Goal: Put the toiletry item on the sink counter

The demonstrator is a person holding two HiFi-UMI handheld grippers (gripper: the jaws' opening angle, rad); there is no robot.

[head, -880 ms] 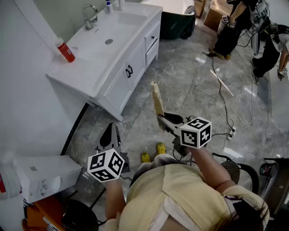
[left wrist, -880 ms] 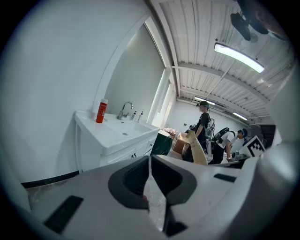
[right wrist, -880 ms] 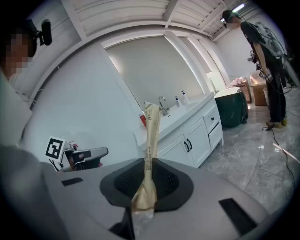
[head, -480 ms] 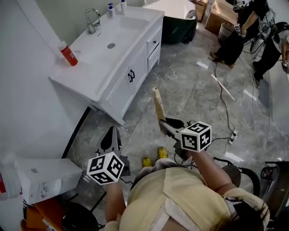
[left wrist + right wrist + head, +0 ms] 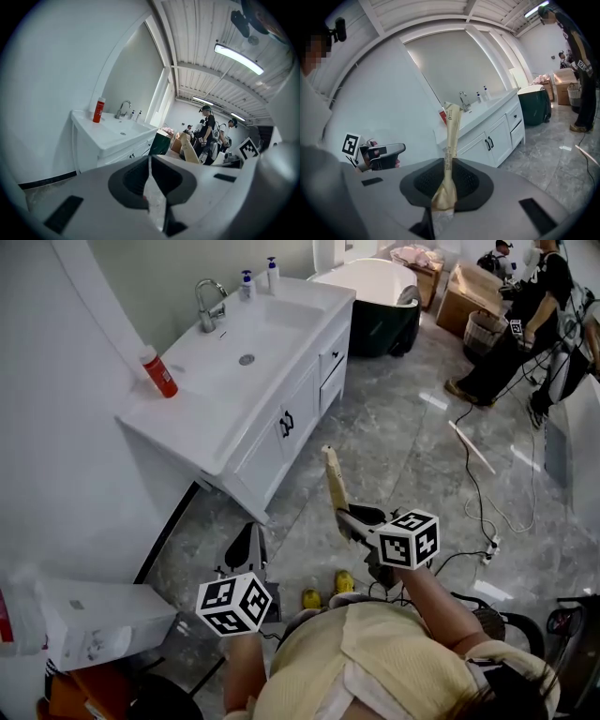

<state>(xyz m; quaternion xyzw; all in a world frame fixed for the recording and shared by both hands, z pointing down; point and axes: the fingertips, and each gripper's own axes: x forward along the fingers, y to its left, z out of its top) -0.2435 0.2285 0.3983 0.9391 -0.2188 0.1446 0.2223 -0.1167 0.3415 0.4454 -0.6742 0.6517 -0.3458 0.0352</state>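
Tan toiletry item (image 5: 331,476): long, slim and paper-wrapped. It stood nearly upright at frame centre in the head view, lower end clamped, upper end free. It was above the floor (image 5: 403,446), not on the tabletop and well apart from it.
Right tool (image 5: 349,514): right of centre in the head view, pinching the lower end of the toiletry item. The right gripper view showed the wrapper crumpled between the pads and rising toward upper centre.
Left tool (image 5: 247,538): lower left of centre in the head view. The left gripper view showed its jaws pressed together with nothing between them.
Tabletop (image 5: 192,413): white sink counter at upper left of the head view, on a white cabinet with dark handles.
Basin (image 5: 248,338): sunk into the tabletop, with the faucet (image 5: 208,304) at its back edge.
Red bottle (image 5: 159,371): upright on the tabletop's near left end, close to the wall.
Pump bottles (image 5: 247,283): two small ones at the tabletop's far end.
Bystanders (image 5: 525,324): standing at upper right of the frame.
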